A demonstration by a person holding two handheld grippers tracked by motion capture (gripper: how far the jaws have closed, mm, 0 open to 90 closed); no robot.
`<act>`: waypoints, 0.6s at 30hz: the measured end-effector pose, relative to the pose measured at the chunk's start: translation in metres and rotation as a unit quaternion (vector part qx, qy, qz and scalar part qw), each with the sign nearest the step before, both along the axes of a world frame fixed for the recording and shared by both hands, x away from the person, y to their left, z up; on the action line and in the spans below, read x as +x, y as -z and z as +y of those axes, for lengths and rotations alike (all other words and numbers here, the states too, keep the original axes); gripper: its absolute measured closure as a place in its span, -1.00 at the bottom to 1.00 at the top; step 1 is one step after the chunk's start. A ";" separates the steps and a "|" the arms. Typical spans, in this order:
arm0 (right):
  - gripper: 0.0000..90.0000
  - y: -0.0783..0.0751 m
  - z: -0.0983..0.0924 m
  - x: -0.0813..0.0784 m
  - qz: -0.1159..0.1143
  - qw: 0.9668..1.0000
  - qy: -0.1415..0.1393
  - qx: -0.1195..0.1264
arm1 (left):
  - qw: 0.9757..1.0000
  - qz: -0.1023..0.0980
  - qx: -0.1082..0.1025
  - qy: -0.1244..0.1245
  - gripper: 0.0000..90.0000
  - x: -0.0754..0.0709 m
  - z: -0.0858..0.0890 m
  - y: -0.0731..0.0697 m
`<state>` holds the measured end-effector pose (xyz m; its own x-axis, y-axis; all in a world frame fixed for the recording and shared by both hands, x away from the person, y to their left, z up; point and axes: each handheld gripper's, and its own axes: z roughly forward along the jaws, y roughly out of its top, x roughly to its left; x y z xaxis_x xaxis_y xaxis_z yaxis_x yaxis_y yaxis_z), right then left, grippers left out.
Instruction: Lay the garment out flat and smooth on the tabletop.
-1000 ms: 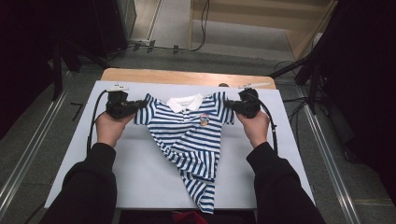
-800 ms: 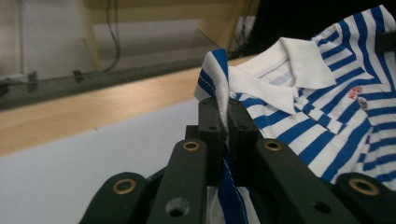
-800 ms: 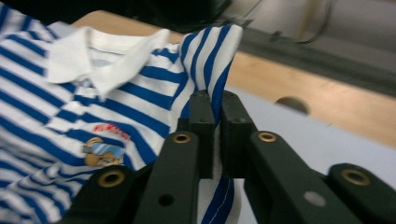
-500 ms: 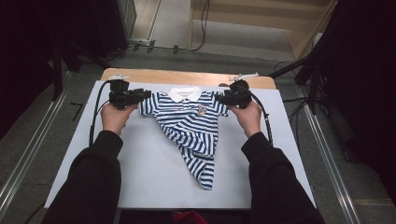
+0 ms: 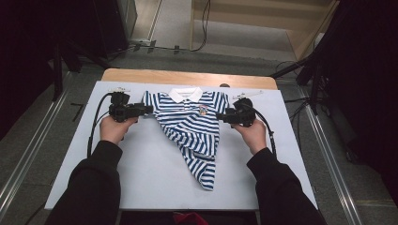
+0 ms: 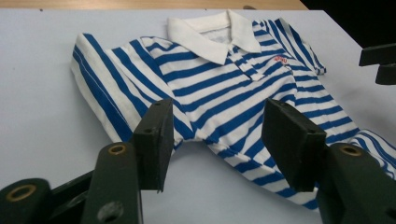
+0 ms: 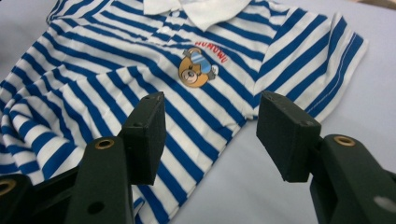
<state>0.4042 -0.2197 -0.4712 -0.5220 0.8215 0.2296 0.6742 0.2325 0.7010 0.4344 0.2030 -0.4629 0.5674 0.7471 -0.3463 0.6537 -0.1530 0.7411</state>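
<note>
A blue and white striped polo shirt (image 5: 192, 124) lies on the white table top (image 5: 141, 178), with its white collar (image 5: 185, 94) at the far side and its lower part bunched to a point near me. It carries a bear badge (image 7: 196, 70). My left gripper (image 5: 148, 110) (image 6: 217, 116) sits low at the shirt's left sleeve. Its jaws have just been opening and stand apart, pinching no cloth. My right gripper (image 5: 220, 114) (image 7: 212, 112) is at the right sleeve. Its jaws have likewise just been opening and press on nothing.
A wooden strip (image 5: 187, 76) runs along the table's far edge. Cables (image 5: 94, 131) trail from both grippers across the table. Metal rails (image 5: 28, 154) flank the table on the floor. The other gripper's jaw tips (image 6: 380, 63) show at the right edge of the left gripper view.
Both grippers were shut on the shirt's shoulders and held it up. They have carried it toward the far edge, sunk to the table and opened, so the shirt now rests on the table.
</note>
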 end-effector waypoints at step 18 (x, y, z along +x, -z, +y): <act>-0.15 0.008 -0.006 -0.039 0.020 0.999 -0.025 0.005 | 0.999 0.005 0.027 0.024 -0.19 -0.029 0.002 0.010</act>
<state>0.3652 -0.2252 -0.4791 -0.5527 0.7922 0.2590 0.6890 0.2595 0.6767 0.4054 0.2048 -0.4727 0.5995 0.7370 -0.3121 0.6522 -0.2237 0.7243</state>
